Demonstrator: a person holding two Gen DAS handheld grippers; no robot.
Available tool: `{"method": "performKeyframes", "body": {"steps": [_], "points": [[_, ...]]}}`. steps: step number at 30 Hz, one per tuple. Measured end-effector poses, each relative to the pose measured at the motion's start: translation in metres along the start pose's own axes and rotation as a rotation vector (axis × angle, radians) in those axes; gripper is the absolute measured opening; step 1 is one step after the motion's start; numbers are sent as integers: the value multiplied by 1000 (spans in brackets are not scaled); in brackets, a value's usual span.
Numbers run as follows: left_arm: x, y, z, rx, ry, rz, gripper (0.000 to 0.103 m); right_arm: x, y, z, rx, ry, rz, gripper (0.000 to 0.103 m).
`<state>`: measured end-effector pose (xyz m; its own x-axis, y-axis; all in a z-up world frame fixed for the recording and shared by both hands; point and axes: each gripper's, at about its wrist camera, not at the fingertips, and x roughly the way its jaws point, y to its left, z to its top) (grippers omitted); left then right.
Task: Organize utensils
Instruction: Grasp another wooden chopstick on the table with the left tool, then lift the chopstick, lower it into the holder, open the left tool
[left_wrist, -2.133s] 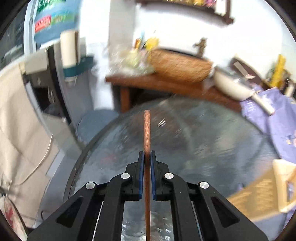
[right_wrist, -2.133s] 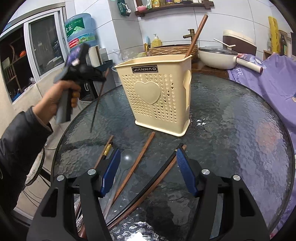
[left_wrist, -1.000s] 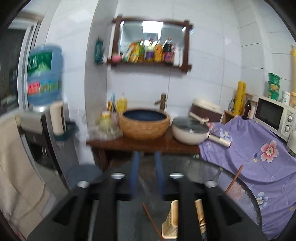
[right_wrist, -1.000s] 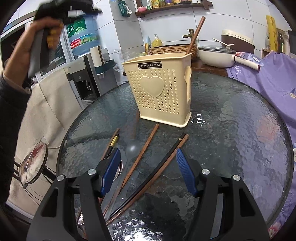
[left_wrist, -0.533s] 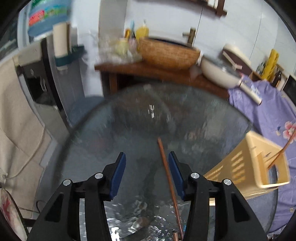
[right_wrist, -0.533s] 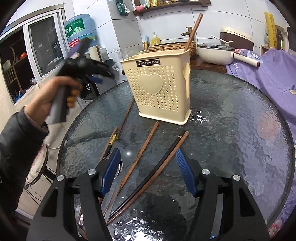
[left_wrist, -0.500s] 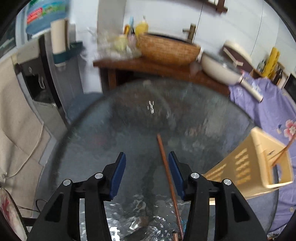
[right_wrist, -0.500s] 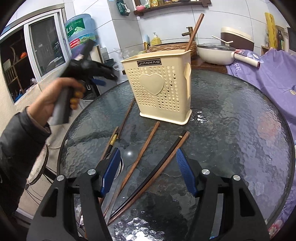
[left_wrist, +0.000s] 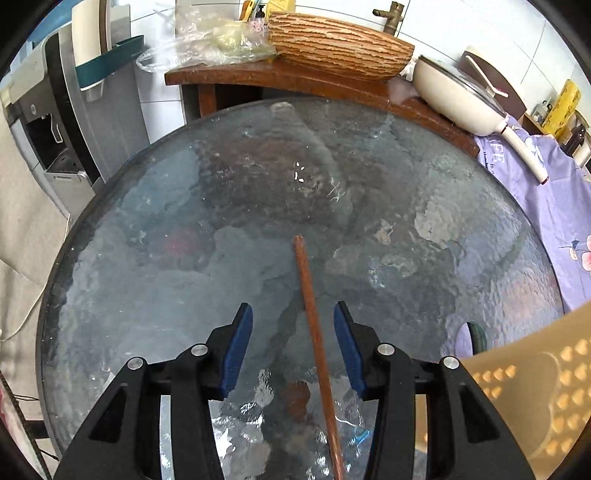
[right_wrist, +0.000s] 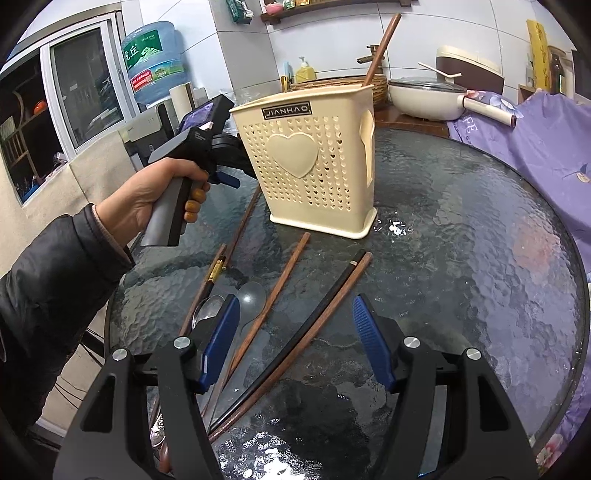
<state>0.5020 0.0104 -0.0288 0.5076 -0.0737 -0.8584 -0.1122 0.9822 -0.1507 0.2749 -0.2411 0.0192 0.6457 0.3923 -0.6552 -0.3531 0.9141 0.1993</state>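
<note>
Utensils lie scattered on your round glass desk, beside the cream perforated utensil basket that stands upright with one wooden chopstick leaning out of its top. Your left gripper, held in your left hand just left of the basket, points down at the desk; its jaws are closing, with a brown chopstick lying on the glass between them, the pads not touching it. Your right gripper hovers with its jaws spread wide and empty over a black chopstick and a brown one side by side. A metal spoon lies near its left pad.
</note>
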Motion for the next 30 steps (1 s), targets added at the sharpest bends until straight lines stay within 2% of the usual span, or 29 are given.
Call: {"method": "performKeyframes", "body": {"steps": [6,8,14,20,25,30], "points": [[9,-6,0,19,4,19,36,4,-1,1,-2,6,2,64],[10,-10,2,36,-3,46,26,4,-1,1,1,8,6,64],[12,-15,3,86,-27,117,9,4,-1,-1,5,8,19,64],[14,-11,4,58,-50,121,8,3,3,0,-5,-1,14,64],[13,-3,6,-9,-59,67,7,1,2,0,1,-4,3,64],[-10,0,9,-8,-136,54,7,-2,-1,-2,5,-12,9,64]]}}
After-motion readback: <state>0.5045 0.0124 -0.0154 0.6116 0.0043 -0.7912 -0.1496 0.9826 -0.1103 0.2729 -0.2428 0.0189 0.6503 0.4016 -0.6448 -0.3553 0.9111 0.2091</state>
